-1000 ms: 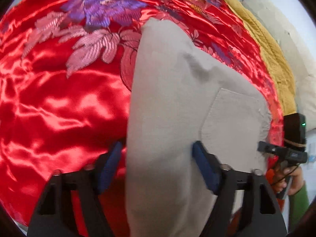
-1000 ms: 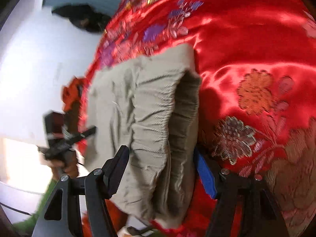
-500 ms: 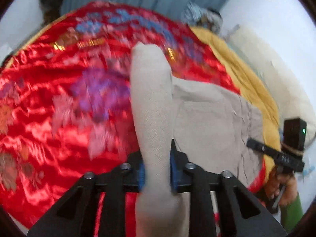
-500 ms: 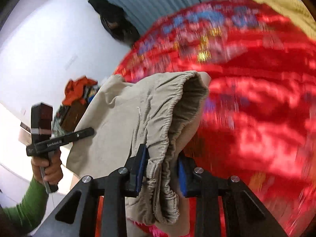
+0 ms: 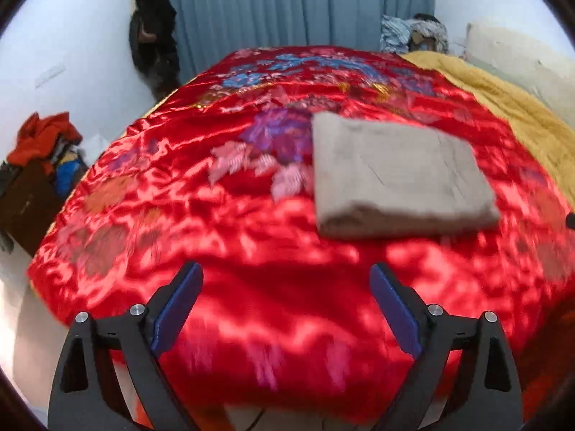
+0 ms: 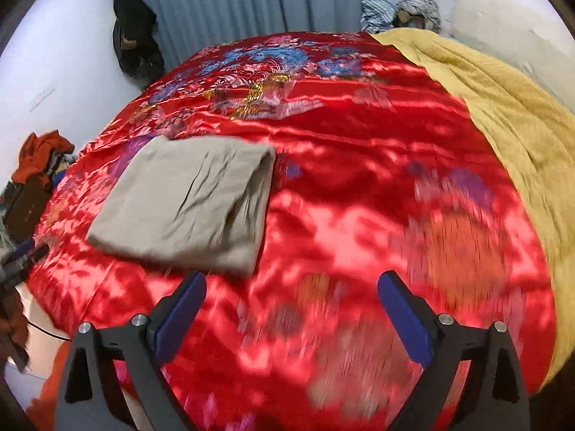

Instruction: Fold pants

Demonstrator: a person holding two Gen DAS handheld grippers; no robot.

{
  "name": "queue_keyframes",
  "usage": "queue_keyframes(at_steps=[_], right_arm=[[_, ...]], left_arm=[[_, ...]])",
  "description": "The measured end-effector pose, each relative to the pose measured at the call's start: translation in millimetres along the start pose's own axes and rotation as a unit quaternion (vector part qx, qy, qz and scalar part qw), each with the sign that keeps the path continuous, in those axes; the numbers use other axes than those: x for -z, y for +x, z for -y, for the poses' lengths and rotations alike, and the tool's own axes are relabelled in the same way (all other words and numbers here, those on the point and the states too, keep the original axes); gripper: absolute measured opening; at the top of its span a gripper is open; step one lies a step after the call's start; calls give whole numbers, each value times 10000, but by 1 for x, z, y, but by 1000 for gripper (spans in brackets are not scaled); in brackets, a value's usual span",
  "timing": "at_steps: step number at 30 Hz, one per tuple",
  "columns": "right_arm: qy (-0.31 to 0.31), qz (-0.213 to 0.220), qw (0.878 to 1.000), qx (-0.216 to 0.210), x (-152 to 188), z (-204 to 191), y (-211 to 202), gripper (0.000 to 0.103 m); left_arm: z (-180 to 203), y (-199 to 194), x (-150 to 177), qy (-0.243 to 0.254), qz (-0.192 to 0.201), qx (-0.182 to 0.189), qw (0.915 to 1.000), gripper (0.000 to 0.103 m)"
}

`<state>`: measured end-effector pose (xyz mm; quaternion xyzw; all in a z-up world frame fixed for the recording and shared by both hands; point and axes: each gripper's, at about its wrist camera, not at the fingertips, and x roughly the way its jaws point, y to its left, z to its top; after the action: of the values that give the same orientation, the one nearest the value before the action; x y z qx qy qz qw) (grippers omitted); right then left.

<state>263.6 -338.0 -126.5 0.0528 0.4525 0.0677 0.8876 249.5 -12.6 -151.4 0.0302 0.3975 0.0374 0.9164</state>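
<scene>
Lying folded into a flat beige rectangle, the pants [image 5: 399, 176] rest on the red satin bedspread [image 5: 222, 222], a yellow blanket [image 5: 510, 107] along its right side. Both tools hang above the cloth with nothing between their pads — the left gripper [image 5: 285, 309] spread wide, the right gripper [image 6: 293, 314] likewise, their jaws having just been opening — a release, by the look of it, that leaves the fold finished
</scene>
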Motion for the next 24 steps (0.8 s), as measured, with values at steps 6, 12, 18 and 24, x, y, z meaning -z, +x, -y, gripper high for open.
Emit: queue_keyframes(at_steps=[6,12,18,24], right_arm=[[226,-100,9997,-73,68,-37,-37,102],[-92,-240,9996,95,91,-69,-54,102],[-195,-133,9996,181,73,-79,-98,102],[-363,-212,9989,209,72,-97,-115,102]], left_arm=[[32,-49,22,739,18,147,9972,96],[42,-101,3,1007,535,297,9930,100],[39,-134,-11,979,709,273,9923,100],[41,-129,-7,944,178,136,9953,100]])
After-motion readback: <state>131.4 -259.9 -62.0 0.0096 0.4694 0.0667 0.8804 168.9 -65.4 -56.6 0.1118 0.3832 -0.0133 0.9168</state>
